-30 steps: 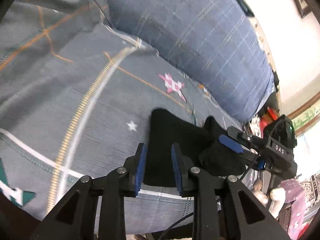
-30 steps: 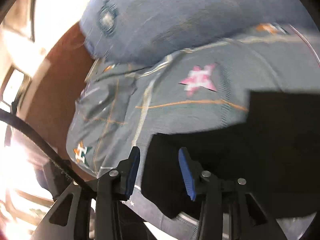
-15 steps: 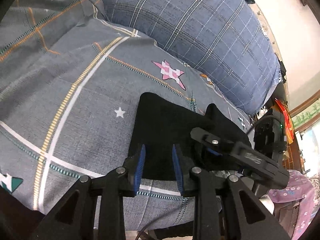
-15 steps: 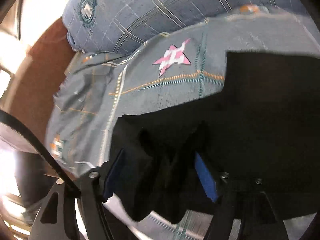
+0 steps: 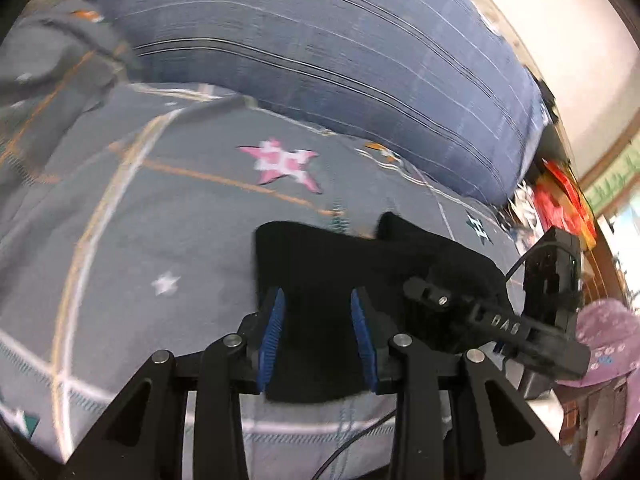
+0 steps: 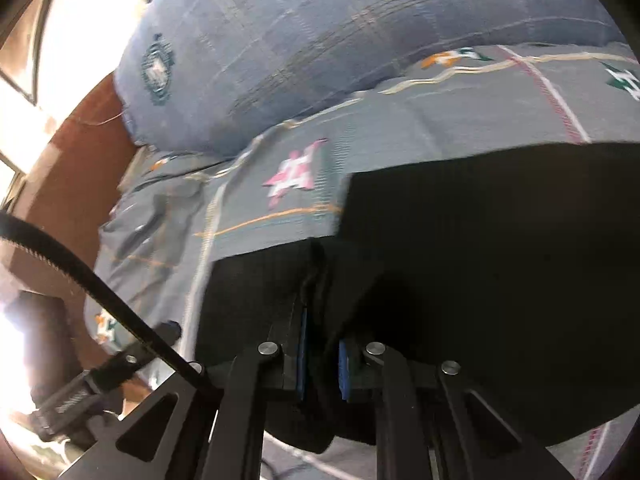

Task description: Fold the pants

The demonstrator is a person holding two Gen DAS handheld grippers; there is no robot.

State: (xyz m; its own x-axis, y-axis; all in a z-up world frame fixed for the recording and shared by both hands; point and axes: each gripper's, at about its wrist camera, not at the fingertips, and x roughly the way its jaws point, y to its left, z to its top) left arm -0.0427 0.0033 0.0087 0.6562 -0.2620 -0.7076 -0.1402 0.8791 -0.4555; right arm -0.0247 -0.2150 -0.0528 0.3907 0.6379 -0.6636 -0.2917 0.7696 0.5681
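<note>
The black pants (image 5: 320, 264) lie as a flat, matte, finely ribbed slab near the front edge of a grey bedsheet (image 5: 168, 216), a smooth woven cloth crossed by orange and white stitched lines and dotted with stars, among them a pink pixelled star (image 5: 280, 162). Beyond it, at the far side, bulges a plump blue plaid pillow (image 5: 320, 52).

The left gripper (image 5: 316, 328) points down at a slant over the near left corner of the pants; its jaws have just been opening, and the ridged blue pads (image 5: 272, 332) stand spread with black cloth lying between them, not pressed.

The right gripper (image 6: 322, 354) also slants downward, at the pants' (image 6: 460, 240) near edge. Its jaws have just been closing and now pinch a raised fold of the black fabric, which bunches into a ridge above the pads (image 6: 343, 368).
</note>
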